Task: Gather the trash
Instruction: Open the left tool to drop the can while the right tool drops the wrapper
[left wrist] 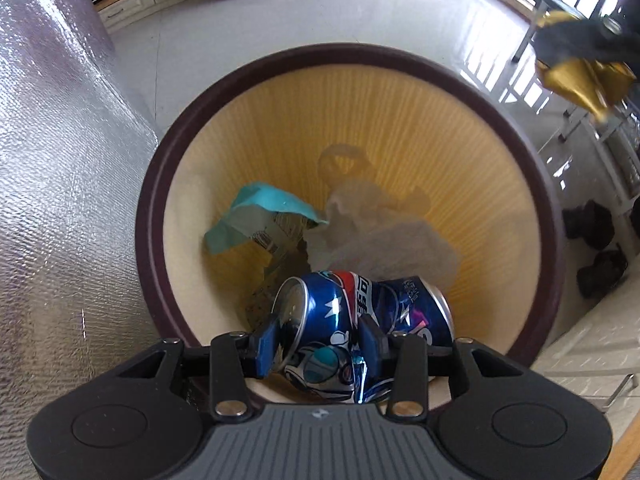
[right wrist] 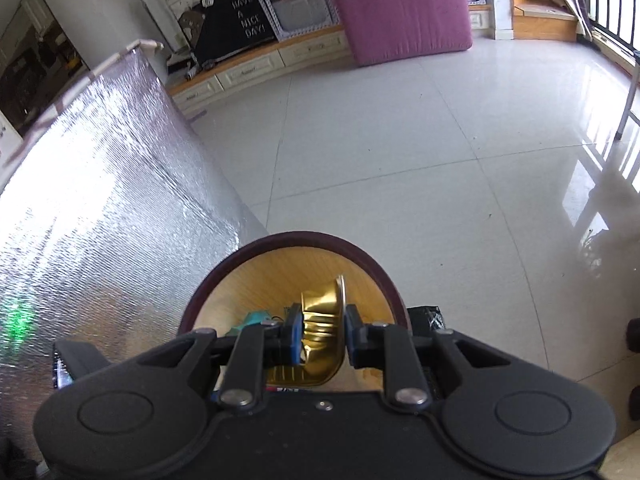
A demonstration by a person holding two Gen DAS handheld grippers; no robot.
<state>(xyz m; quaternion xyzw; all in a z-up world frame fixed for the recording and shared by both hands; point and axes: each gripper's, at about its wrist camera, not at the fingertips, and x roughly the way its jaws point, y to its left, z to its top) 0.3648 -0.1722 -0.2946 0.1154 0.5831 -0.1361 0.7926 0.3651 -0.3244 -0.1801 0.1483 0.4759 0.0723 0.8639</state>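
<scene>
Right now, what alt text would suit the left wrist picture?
A claw clamps a crushed blue soda can above an open round bin holding a teal wrapper and a plastic bag. A crushed gold can hangs at upper right.

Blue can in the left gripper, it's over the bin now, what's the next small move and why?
Probably open the left gripper and let the crushed blue can drop. It hangs inside the bin's rim, above the teal wrapper and plastic bag already at the bottom, so it should land inside.
</scene>
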